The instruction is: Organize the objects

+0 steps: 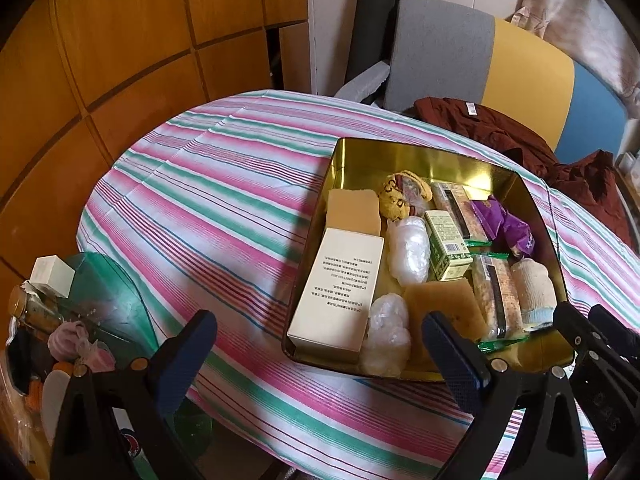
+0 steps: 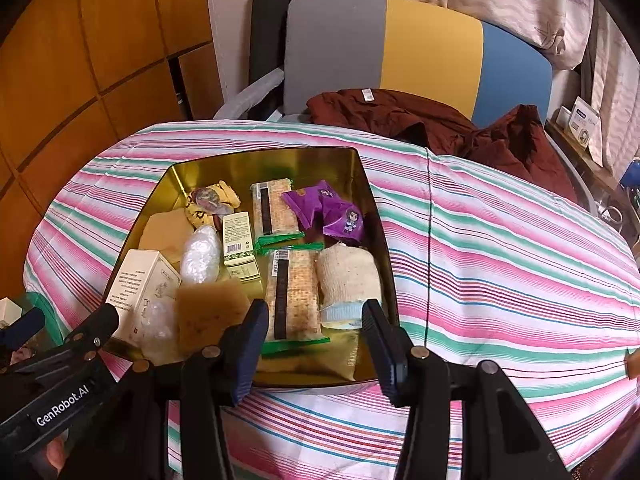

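Note:
A gold metal tin [image 1: 400, 152] [image 2: 280, 156] stands on the striped tablecloth. It holds a tall cream box [image 1: 340, 288] [image 2: 140, 284], a green box [image 1: 446, 244] [image 2: 238, 240], two cracker packs [image 1: 496, 300] [image 2: 294, 292], a purple packet [image 1: 508, 224] [image 2: 332, 208], a rolled sock [image 1: 534, 288] [image 2: 348, 280], plastic bundles [image 1: 408, 248] and a tan sponge [image 1: 444, 304] [image 2: 212, 304]. My left gripper [image 1: 320, 360] is open and empty over the tin's near left edge. My right gripper [image 2: 316, 344] is open and empty over the tin's near edge.
A brown garment [image 2: 420, 124] lies at the table's far edge before a grey, yellow and blue chair [image 2: 400, 48]. A green bin [image 1: 104, 304] with clutter stands at the left. Wooden panels line the left wall.

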`<state>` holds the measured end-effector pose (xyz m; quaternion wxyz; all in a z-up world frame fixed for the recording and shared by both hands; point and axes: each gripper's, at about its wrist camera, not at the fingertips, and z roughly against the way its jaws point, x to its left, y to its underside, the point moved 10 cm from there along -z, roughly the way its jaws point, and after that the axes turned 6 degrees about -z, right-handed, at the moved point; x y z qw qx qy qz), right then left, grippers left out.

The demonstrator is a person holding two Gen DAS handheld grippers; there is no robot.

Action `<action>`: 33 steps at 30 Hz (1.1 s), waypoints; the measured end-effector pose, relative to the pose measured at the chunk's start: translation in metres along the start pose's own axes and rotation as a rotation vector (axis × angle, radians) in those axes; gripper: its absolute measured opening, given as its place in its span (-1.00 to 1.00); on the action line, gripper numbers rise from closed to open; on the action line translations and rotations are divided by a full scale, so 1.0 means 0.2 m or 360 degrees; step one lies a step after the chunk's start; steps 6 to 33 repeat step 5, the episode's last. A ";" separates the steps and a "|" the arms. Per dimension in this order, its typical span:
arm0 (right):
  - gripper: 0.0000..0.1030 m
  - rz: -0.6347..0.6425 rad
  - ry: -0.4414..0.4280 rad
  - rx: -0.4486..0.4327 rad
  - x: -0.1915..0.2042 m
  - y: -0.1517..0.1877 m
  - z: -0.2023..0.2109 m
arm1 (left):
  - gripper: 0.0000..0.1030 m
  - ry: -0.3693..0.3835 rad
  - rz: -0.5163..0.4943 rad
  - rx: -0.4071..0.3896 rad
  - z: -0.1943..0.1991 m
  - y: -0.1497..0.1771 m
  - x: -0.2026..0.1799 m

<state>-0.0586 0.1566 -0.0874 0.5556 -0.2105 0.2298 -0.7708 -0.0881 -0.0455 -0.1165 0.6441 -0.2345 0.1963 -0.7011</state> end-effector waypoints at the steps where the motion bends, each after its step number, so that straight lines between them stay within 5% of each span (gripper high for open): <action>1: -0.05 -0.0001 -0.0003 0.0001 0.00 0.00 0.00 | 1.00 0.0003 0.0005 -0.0002 0.00 0.00 0.00; 33: -0.05 0.0007 -0.0008 0.0004 0.01 0.01 0.00 | 1.00 -0.0028 -0.0011 -0.0031 0.01 0.00 0.00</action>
